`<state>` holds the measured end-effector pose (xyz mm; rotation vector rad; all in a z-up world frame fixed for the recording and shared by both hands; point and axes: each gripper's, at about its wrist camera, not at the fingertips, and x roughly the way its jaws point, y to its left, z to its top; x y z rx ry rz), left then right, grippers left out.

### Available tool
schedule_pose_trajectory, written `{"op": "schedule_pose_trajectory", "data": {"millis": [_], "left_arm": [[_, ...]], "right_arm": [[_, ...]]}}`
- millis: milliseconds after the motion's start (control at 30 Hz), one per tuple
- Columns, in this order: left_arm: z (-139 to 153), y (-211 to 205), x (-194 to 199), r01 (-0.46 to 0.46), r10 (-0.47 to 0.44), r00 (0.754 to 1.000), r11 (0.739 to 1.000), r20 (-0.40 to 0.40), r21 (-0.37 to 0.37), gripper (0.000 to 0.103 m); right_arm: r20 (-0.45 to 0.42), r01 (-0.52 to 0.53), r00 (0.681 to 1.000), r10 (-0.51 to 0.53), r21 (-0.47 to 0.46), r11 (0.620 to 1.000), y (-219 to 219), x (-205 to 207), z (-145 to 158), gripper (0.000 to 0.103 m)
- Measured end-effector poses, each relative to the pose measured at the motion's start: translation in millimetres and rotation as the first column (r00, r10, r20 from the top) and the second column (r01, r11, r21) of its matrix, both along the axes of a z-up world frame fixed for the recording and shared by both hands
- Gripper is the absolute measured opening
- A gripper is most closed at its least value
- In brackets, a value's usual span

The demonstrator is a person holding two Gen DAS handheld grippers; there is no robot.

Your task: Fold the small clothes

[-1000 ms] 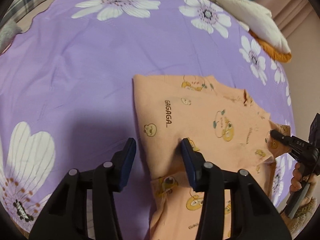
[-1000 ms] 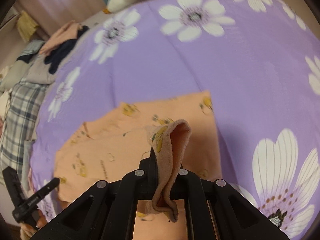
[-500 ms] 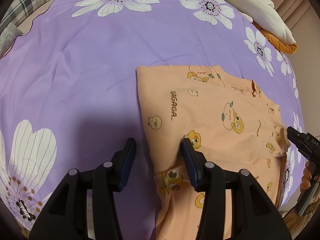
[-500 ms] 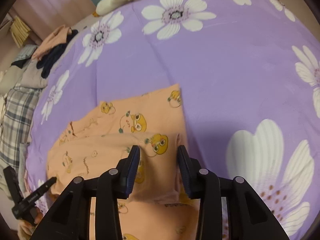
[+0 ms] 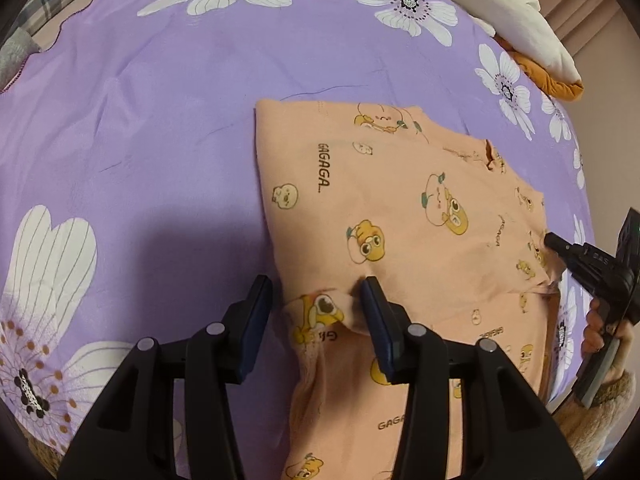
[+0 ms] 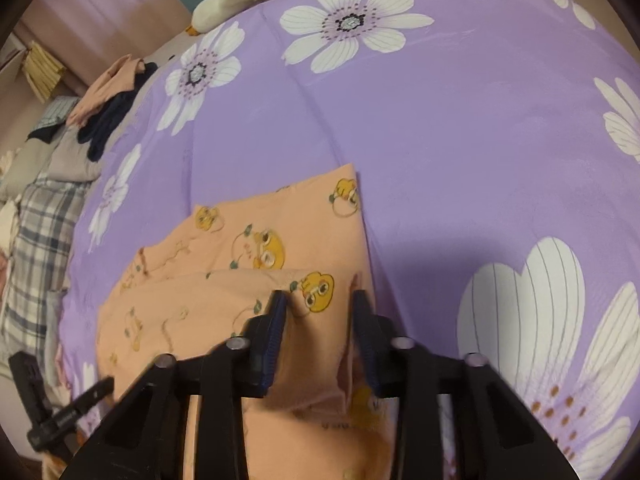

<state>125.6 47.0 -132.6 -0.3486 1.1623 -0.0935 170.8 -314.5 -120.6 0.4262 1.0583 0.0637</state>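
Note:
A small peach garment [image 5: 400, 208] printed with yellow cartoon ducks and "GAGAGA" lies folded over on the purple flowered bedspread [image 5: 140, 120]. My left gripper [image 5: 316, 300] is open, its jaws astride the folded left edge of the cloth. My right gripper [image 6: 320, 304] is open over the garment [image 6: 260, 248] near its right edge, with cloth between the jaws but not clamped. The right gripper also shows in the left wrist view [image 5: 576, 256] at the garment's right edge, and the left gripper shows in the right wrist view [image 6: 68, 408].
A cream and orange plush pillow [image 5: 520, 28] lies at the far edge of the bed. A pile of clothes [image 6: 108, 104] and a plaid blanket [image 6: 36, 240] lie at the left side in the right wrist view.
My right gripper let go of the raised garment edge, which now lies flat on the garment. Both grippers have drawn back slightly; the left stayed open.

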Motion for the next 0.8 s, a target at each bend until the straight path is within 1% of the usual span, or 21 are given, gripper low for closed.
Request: {"op": "schedule_pose_trajectory", "data": {"millis": [67, 133, 233, 300, 367, 400, 467, 533, 567, 600, 633, 667, 700, 800], "left_arm": [[-1, 0, -1, -0.003, 0.003, 1.000, 1.000, 0.004, 0.008, 0.045], [-2, 0, -1, -0.006, 0.006, 1.000, 1.000, 0.005, 0.011, 0.045], [-3, -2, -1, -0.006, 0.006, 1.000, 1.000, 0.011, 0.025, 0.046], [-3, -4, -1, -0.001, 0.001, 1.000, 0.999, 0.018, 0.037, 0.046], [-4, -4, -2, 0.002, -0.003, 1.000, 0.999, 0.025, 0.044, 0.046], [-4, -4, -2, 0.002, -0.003, 1.000, 0.999, 0.027, 0.043, 0.046], [-4, -3, -2, 0.002, -0.003, 1.000, 0.999, 0.028, 0.038, 0.046], [-4, -3, -2, 0.000, -0.001, 1.000, 0.999, 0.027, 0.035, 0.046], [-4, -3, -2, -0.001, 0.000, 1.000, 0.999, 0.028, 0.035, 0.046], [-4, -3, -3, -0.001, 0.000, 1.000, 0.999, 0.029, 0.036, 0.046], [-4, -3, -3, 0.000, -0.001, 1.000, 0.999, 0.031, 0.037, 0.046], [-4, -3, -5, -0.001, 0.000, 0.999, 0.999, 0.035, 0.037, 0.046], [-4, -4, -5, -0.003, 0.002, 0.999, 0.999, 0.036, 0.036, 0.046], [-3, -3, -9, -0.011, 0.010, 0.999, 0.999, 0.034, 0.031, 0.046]], "right_arm": [[0.013, -0.003, 1.000, 0.003, -0.041, 0.999, 2, 1, 4, 0.006], [0.058, 0.002, 0.998, 0.002, -0.067, 0.998, 4, 0, 16, 0.006], [0.104, 0.013, 0.995, -0.005, -0.080, 0.997, 2, 2, 28, 0.006], [0.098, 0.017, 0.995, -0.008, -0.097, 0.995, 2, 7, 26, 0.006], [0.064, 0.010, 0.998, -0.002, -0.123, 0.992, 3, 13, 15, 0.006], [0.031, -0.006, 0.999, 0.010, -0.142, 0.990, 4, 16, 6, 0.006], [0.001, -0.005, 1.000, 0.006, -0.166, 0.986, 6, 18, -2, 0.006], [0.003, 0.002, 1.000, -0.002, -0.142, 0.990, 2, 14, -2, 0.006], [0.007, 0.009, 1.000, -0.008, -0.126, 0.992, 0, 12, 0, 0.009], [0.013, 0.018, 1.000, -0.017, -0.111, 0.994, -3, 10, 3, 0.017], [0.022, 0.032, 0.999, -0.030, -0.103, 0.994, -7, 6, 6, 0.021], [0.029, 0.041, 0.999, -0.038, -0.100, 0.994, -9, 2, 9, 0.031], [0.038, 0.048, 0.998, -0.045, -0.089, 0.995, -11, -2, 11, 0.038], [0.051, 0.021, 0.998, -0.021, -0.010, 1.000, -11, -15, 13, 0.038]]}}
